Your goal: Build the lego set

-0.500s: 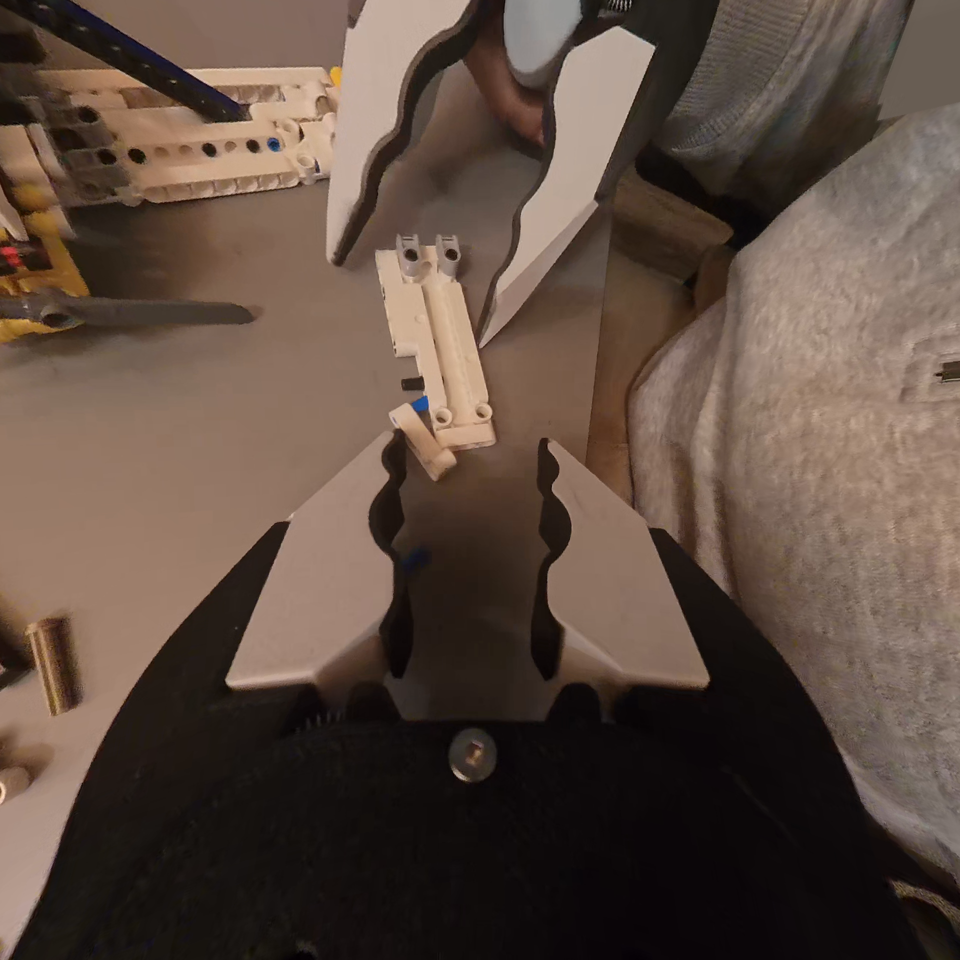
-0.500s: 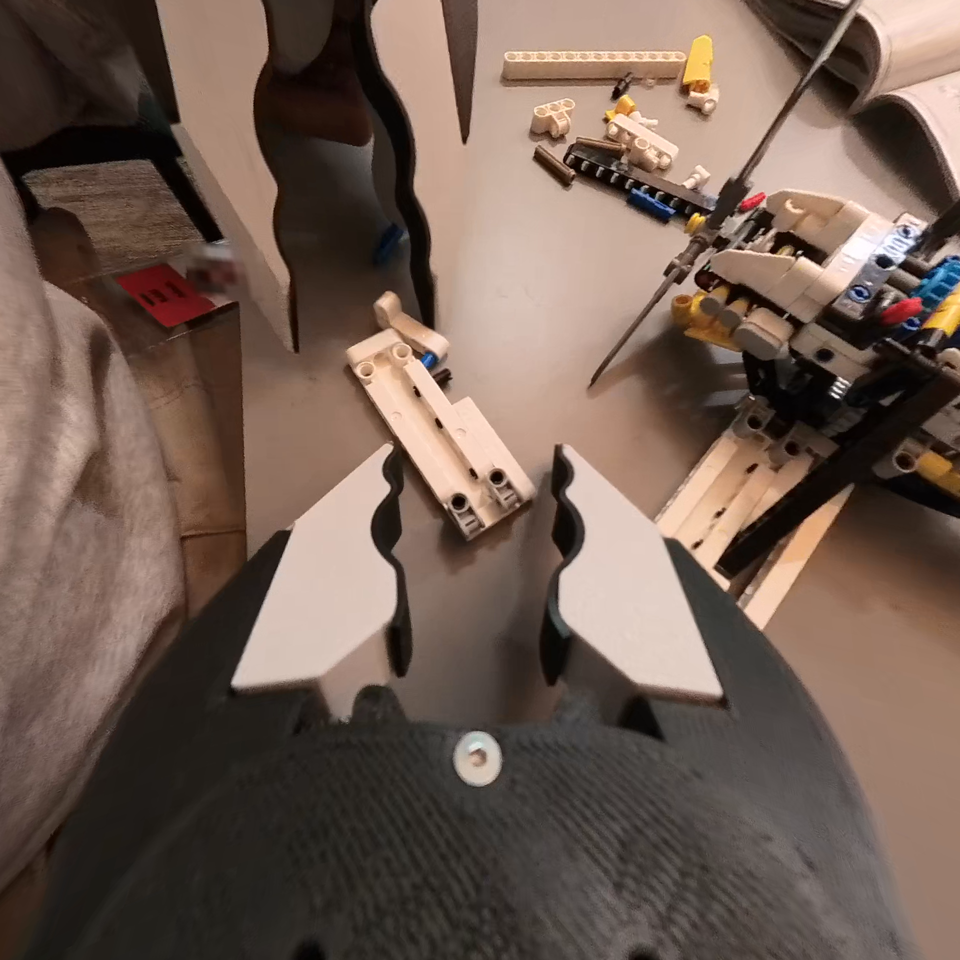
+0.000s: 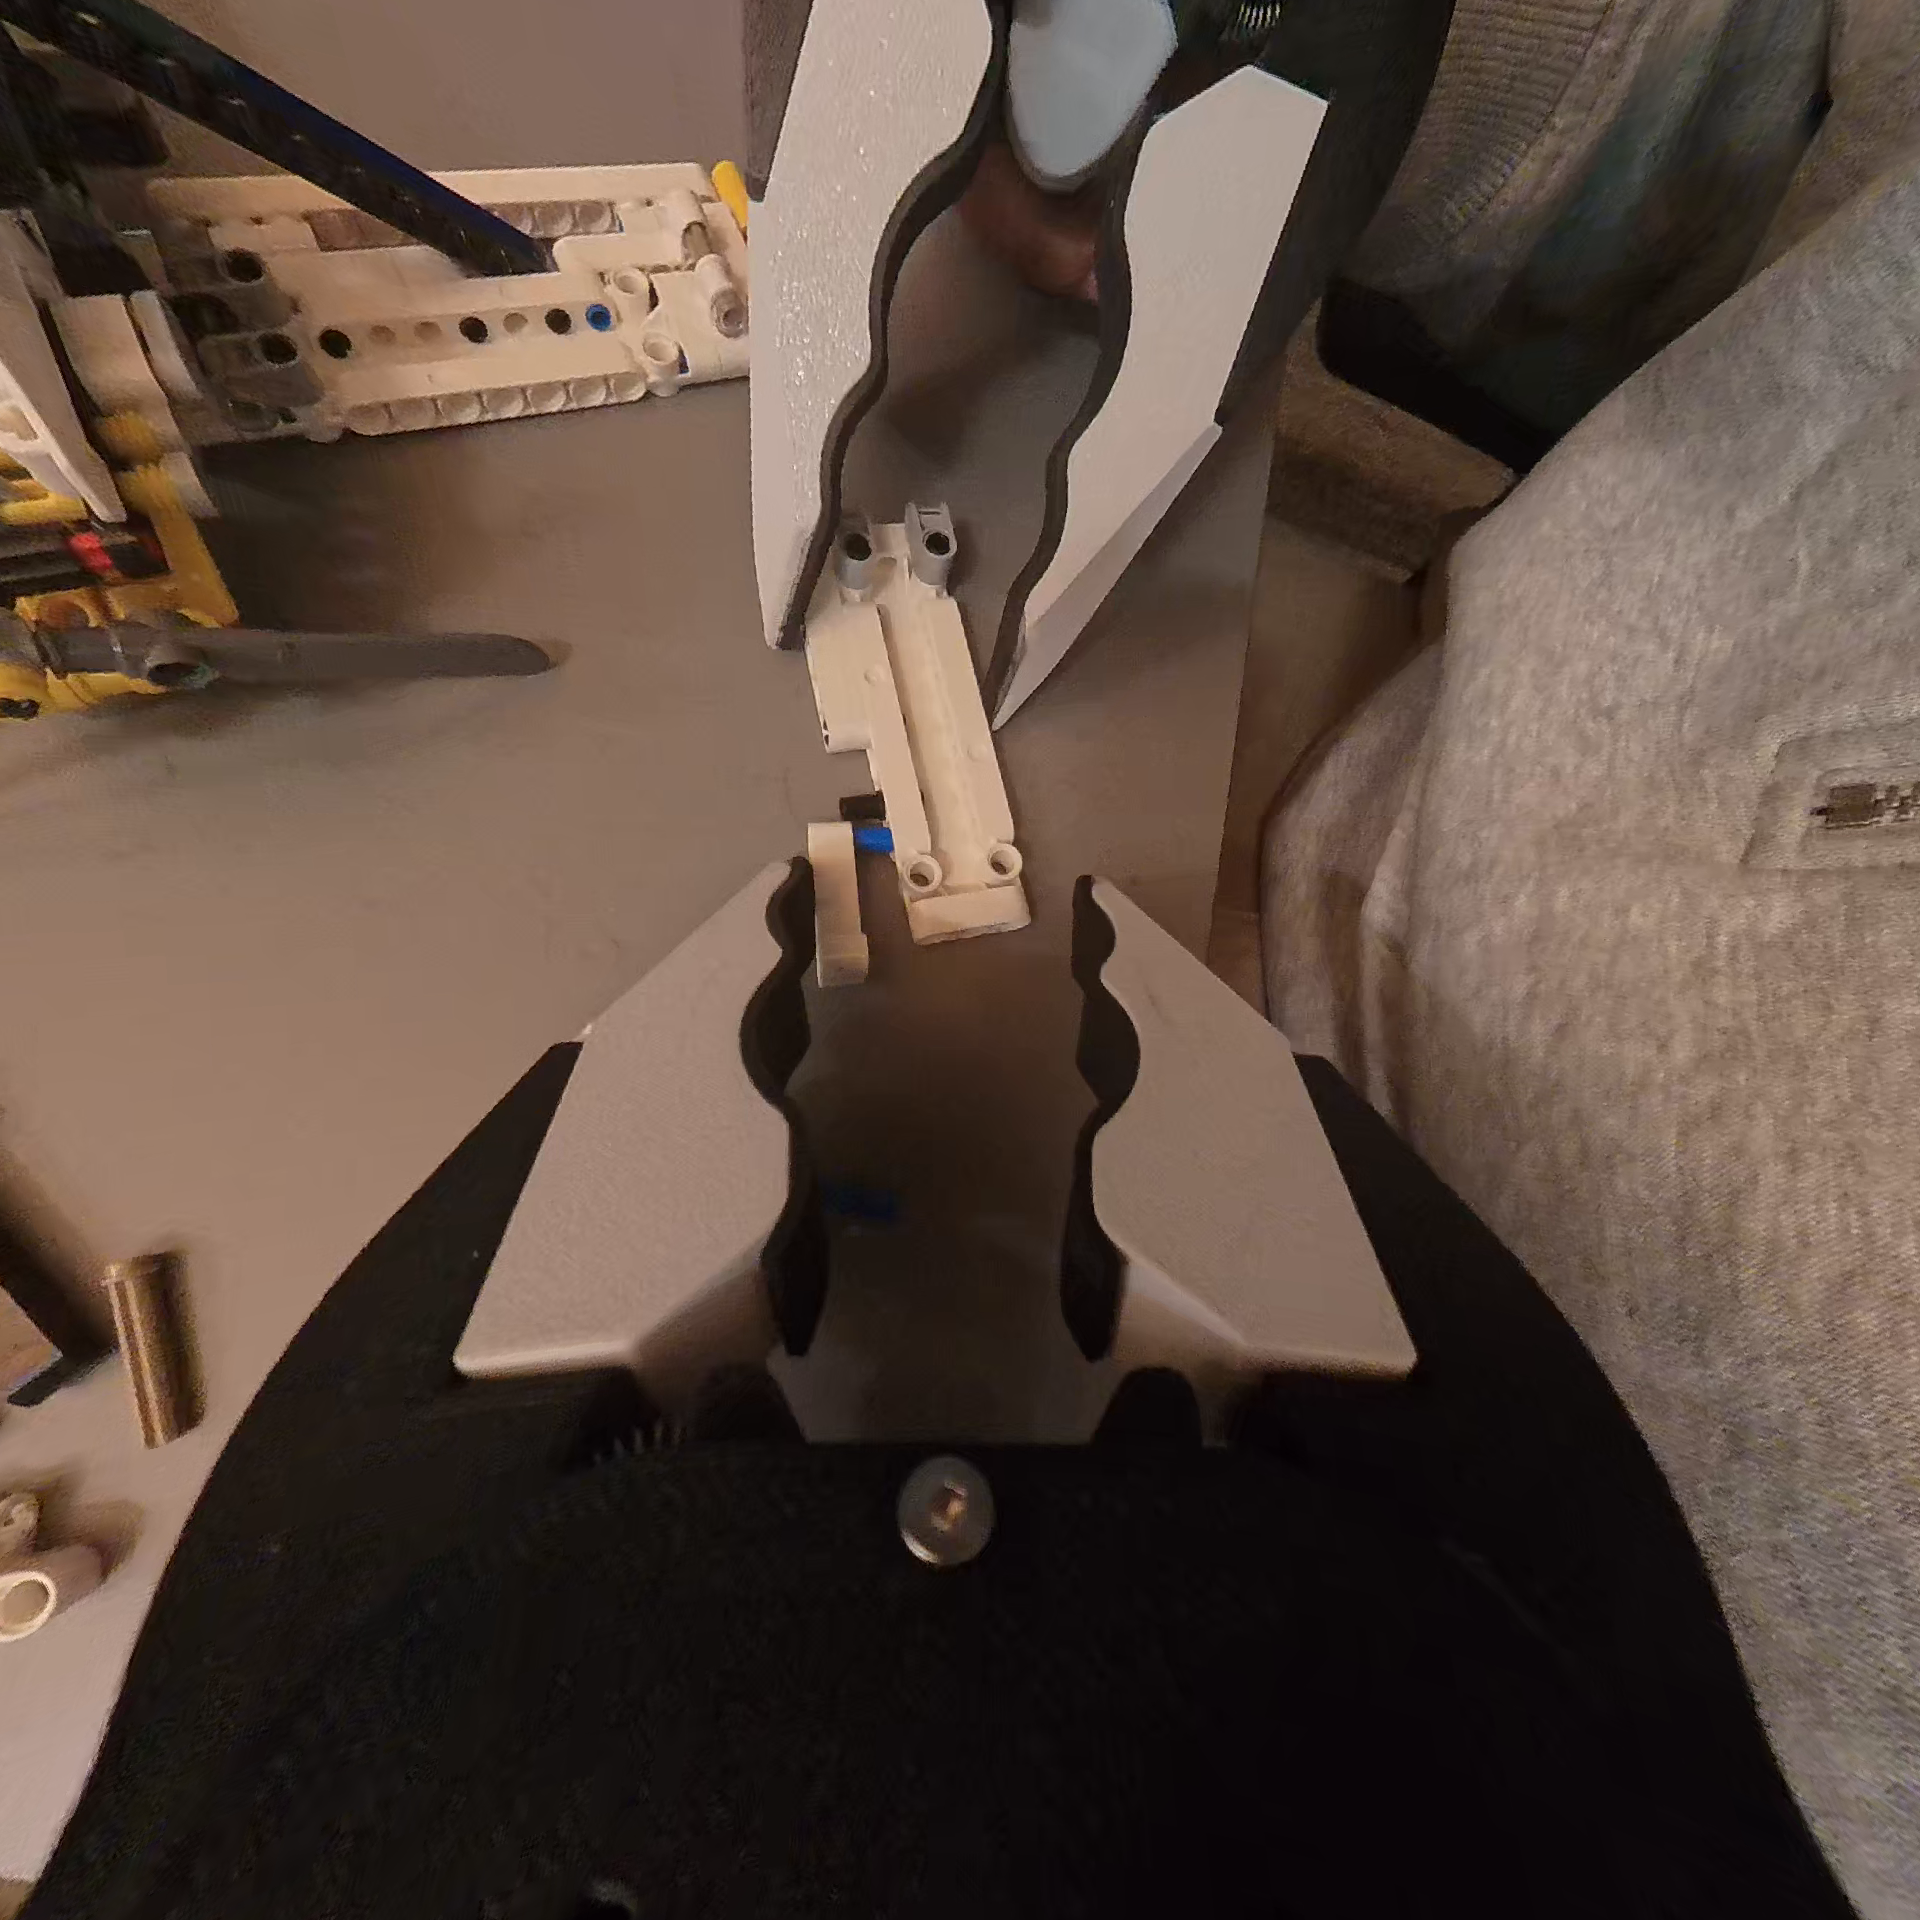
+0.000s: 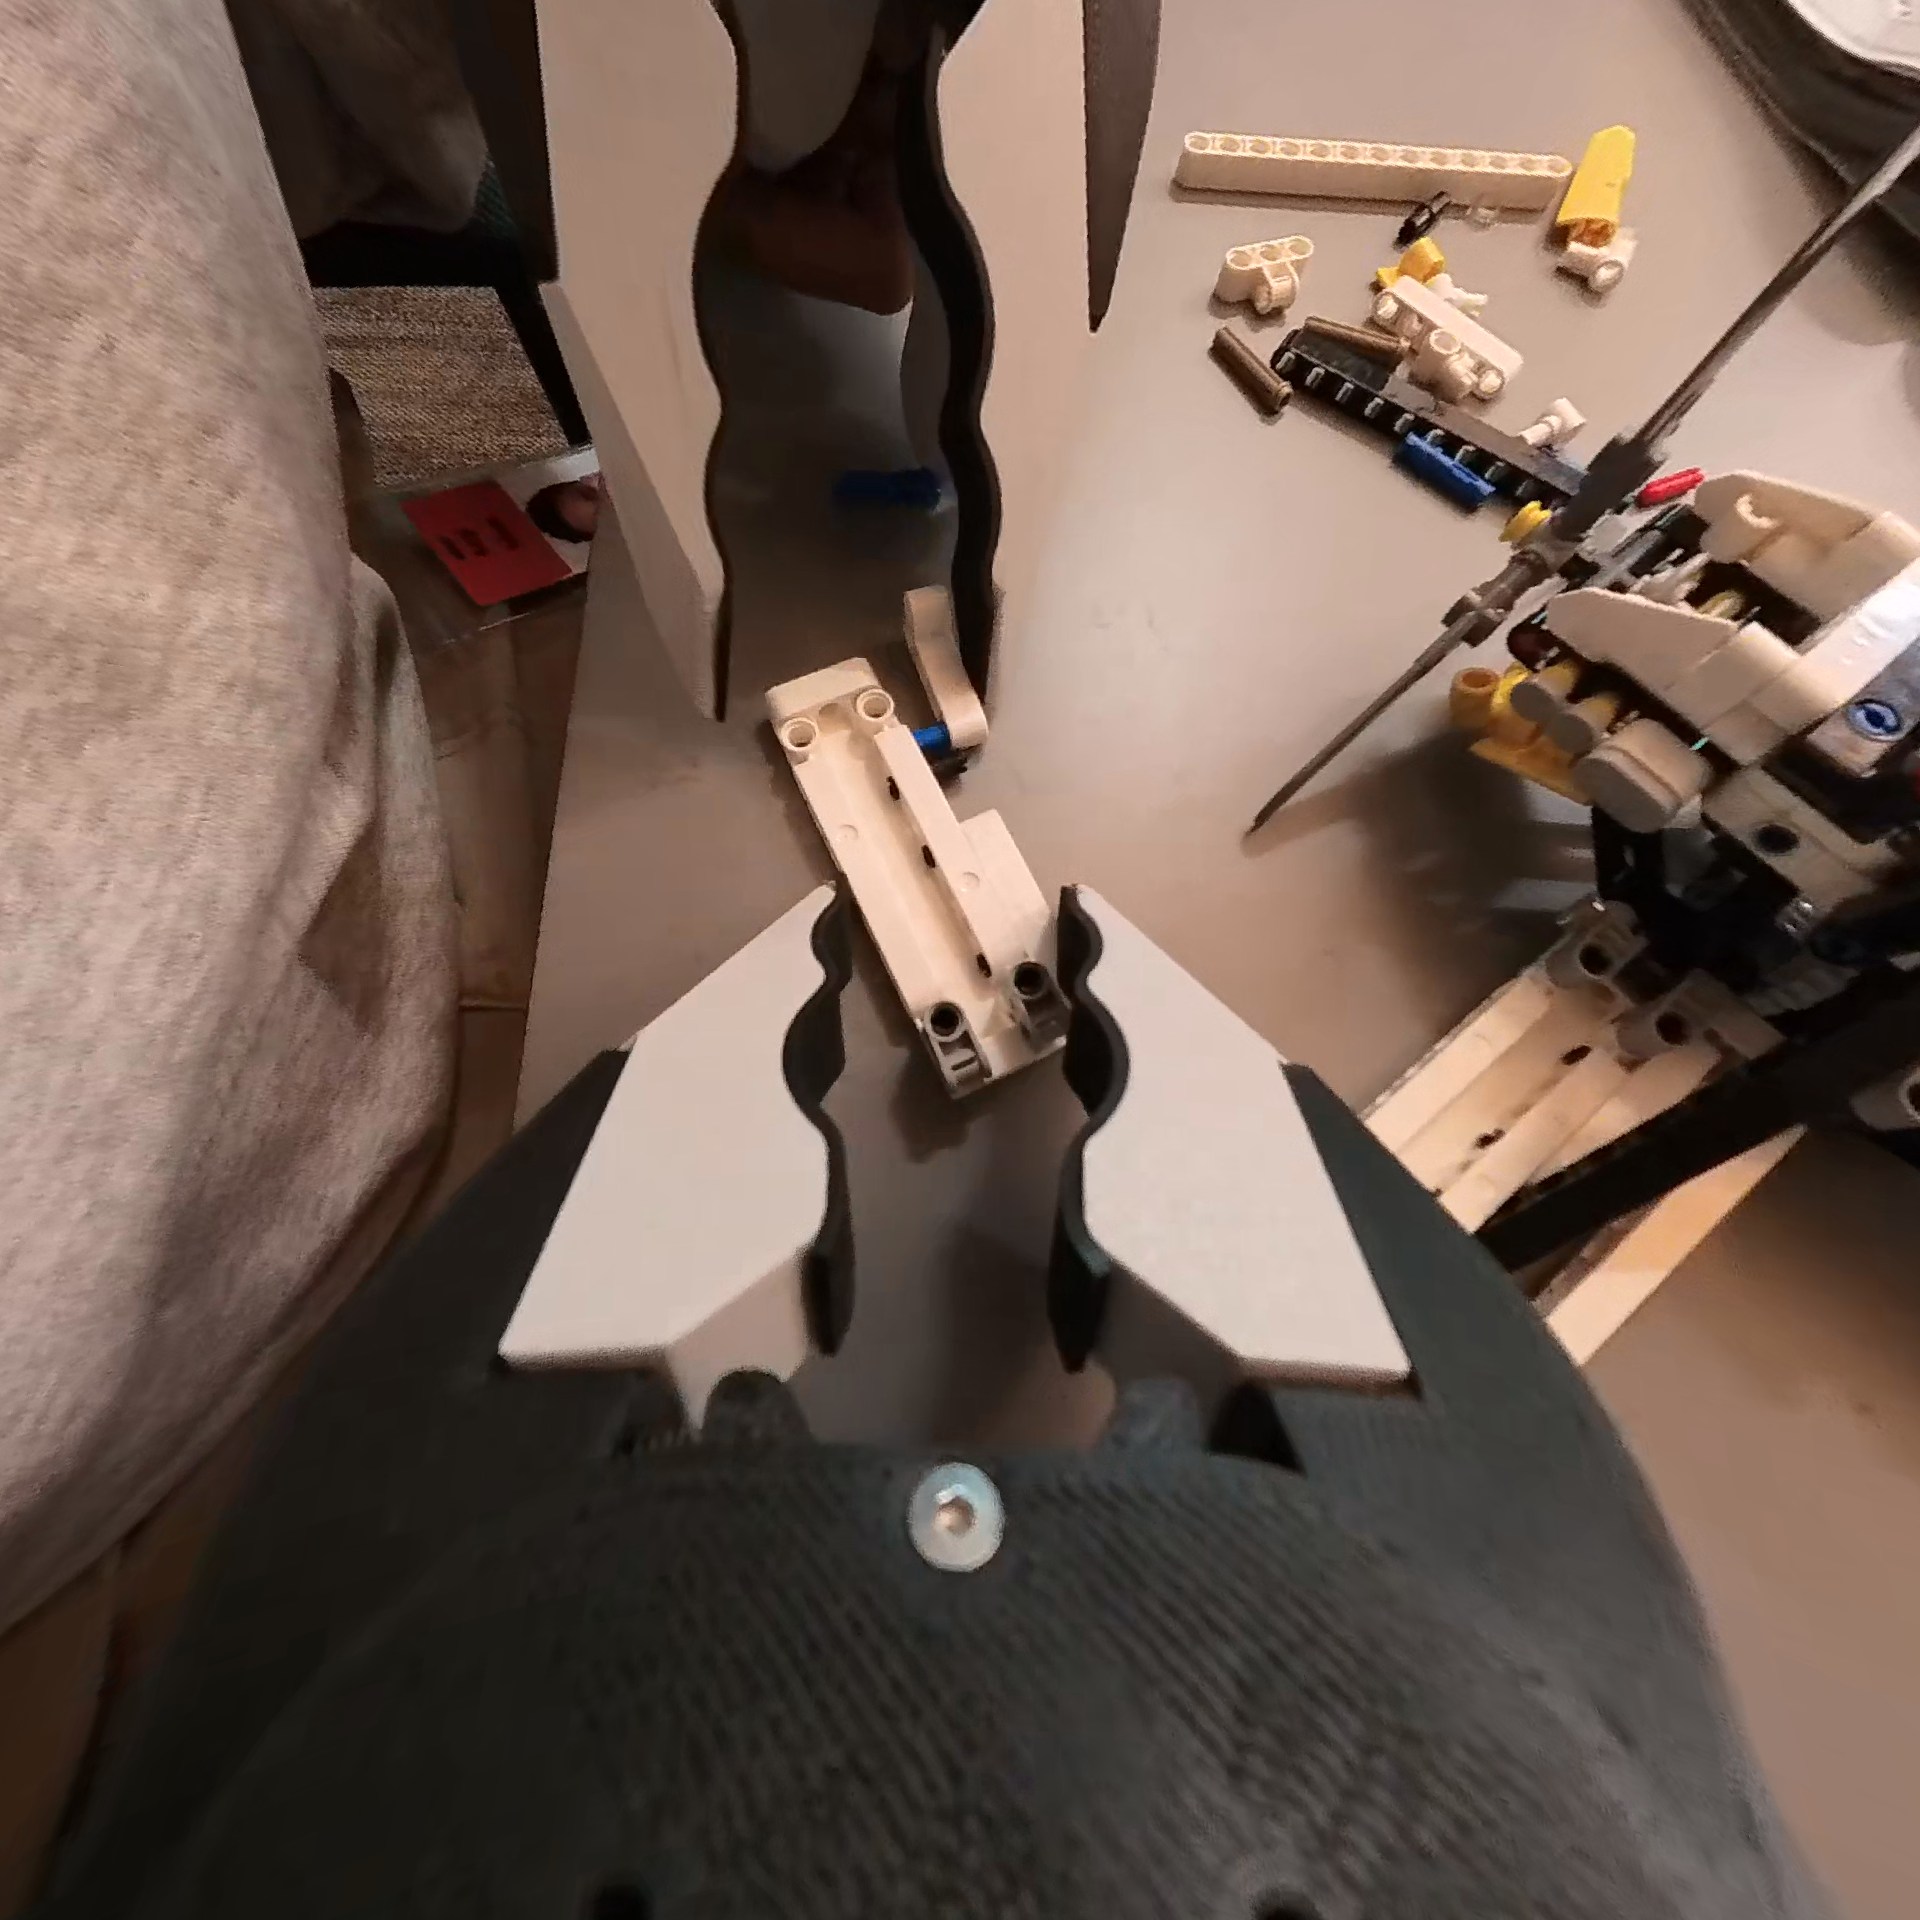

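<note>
Where left view ends, helicopter model (image 4: 1704, 727); both claws spread around white panel (image 4: 925, 883).

The left gripper (image 3: 940, 883) and the right gripper (image 4: 951, 894) face each other low over the table, near together. Both have their jaws apart and hold nothing.

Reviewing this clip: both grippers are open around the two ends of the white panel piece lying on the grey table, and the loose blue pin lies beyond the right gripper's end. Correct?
Not quite. The loose blue pin lies on the table at the left gripper end, between its jaws, as the left wrist view shows. The rest holds: both grippers, including the right gripper, are open around the white panel piece.
</note>
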`<state>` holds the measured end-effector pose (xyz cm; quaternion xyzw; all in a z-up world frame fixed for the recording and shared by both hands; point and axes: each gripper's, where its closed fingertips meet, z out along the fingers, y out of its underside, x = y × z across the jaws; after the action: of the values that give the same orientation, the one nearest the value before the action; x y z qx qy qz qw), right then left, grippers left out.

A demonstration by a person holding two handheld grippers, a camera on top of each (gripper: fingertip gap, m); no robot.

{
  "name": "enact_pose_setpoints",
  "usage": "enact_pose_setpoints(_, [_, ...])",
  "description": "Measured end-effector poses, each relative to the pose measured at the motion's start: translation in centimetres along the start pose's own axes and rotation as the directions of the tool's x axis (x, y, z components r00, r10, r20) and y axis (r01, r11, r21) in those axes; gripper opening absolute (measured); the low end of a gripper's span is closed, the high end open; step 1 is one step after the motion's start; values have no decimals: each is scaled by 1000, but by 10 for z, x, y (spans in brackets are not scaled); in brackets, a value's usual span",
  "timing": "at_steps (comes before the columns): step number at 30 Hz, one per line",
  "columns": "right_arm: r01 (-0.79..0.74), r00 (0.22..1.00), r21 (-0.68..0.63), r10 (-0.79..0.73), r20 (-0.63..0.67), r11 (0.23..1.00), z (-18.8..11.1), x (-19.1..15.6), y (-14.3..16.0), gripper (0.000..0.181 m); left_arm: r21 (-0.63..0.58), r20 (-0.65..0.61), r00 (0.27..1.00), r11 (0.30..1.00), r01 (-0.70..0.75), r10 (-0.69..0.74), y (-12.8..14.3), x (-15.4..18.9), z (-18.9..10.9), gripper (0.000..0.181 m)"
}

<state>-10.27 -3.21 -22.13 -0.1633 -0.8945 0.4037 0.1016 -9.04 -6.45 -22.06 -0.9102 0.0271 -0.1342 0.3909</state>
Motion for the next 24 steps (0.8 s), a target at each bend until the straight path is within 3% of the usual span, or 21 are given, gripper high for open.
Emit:
enact_pose_setpoints(4, [6,1000,0,-6,-3,1000,0,0,0,37,-3,33,999,1000,-6,6,-1,-4,1,44])
enact_pose_setpoints(11, [13,1000,1,-13,-18,1000,0,-1,-1,36,-25,200,976,996,-81,85,1,-6,4,43])
enact_pose_setpoints(24, [19,1000,3,-18,-9,1000,0,-3,-1,36,-23,184,982,999,-40,44,2,-2,5,47])
